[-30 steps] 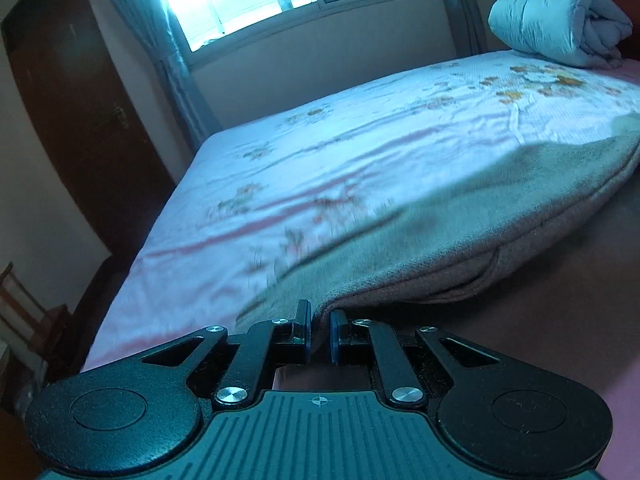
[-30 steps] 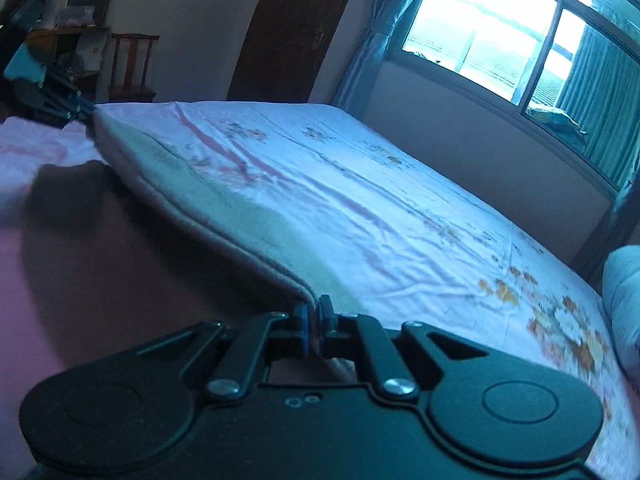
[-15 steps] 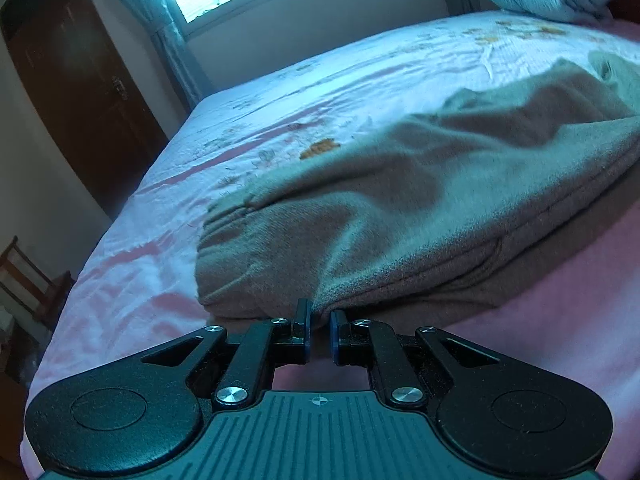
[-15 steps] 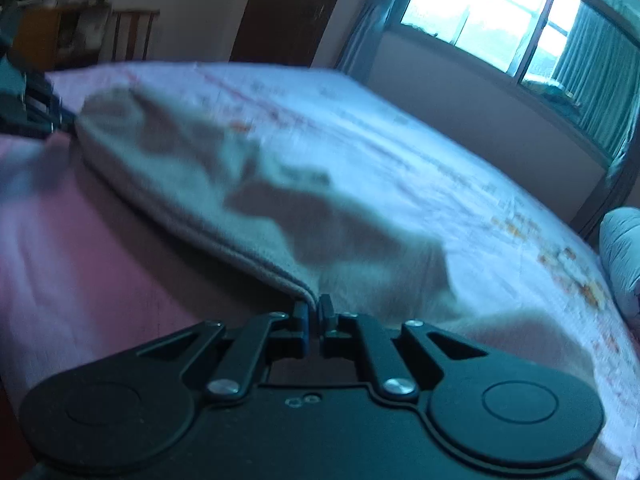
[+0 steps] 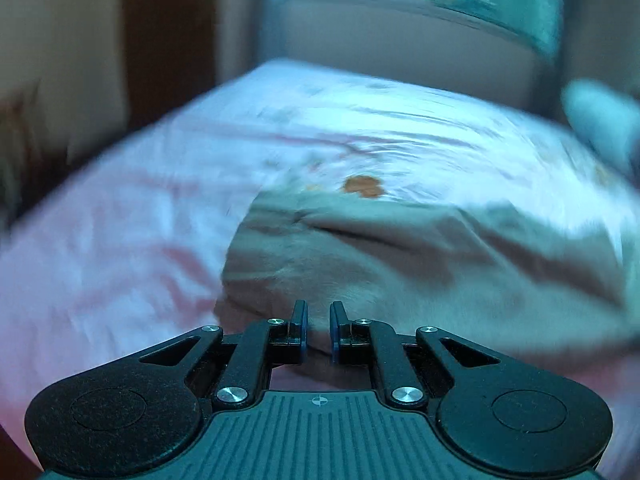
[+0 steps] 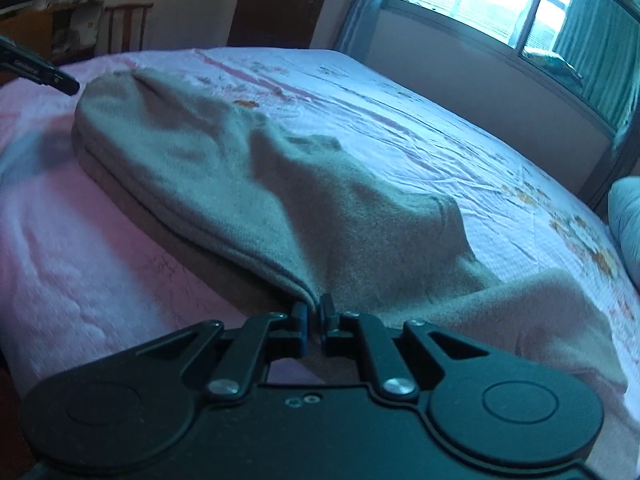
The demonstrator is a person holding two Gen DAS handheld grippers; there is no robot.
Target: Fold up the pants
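Note:
The grey pants (image 6: 256,184) lie folded over on the pink floral bed sheet (image 6: 400,120), bunched and wrinkled. My right gripper (image 6: 314,312) is shut on the near folded edge of the pants. My left gripper (image 5: 318,320) has a small gap between its fingers, and the pants (image 5: 400,264) lie just ahead of it, seemingly out of the grip. The left wrist view is blurred. The left gripper also shows in the right wrist view (image 6: 52,76), just left of the far end of the pants.
A rolled pale quilt (image 6: 626,216) lies at the right end of the bed. A window (image 6: 500,4) with curtains is behind the bed. A dark door (image 6: 280,0), a wooden chair (image 6: 124,24) and a cluttered desk stand at the far left.
The pants have been lowered from held-up and taut onto the bed, folded over. The left gripper has opened slightly and drawn back from the cloth. The right gripper keeps its hold.

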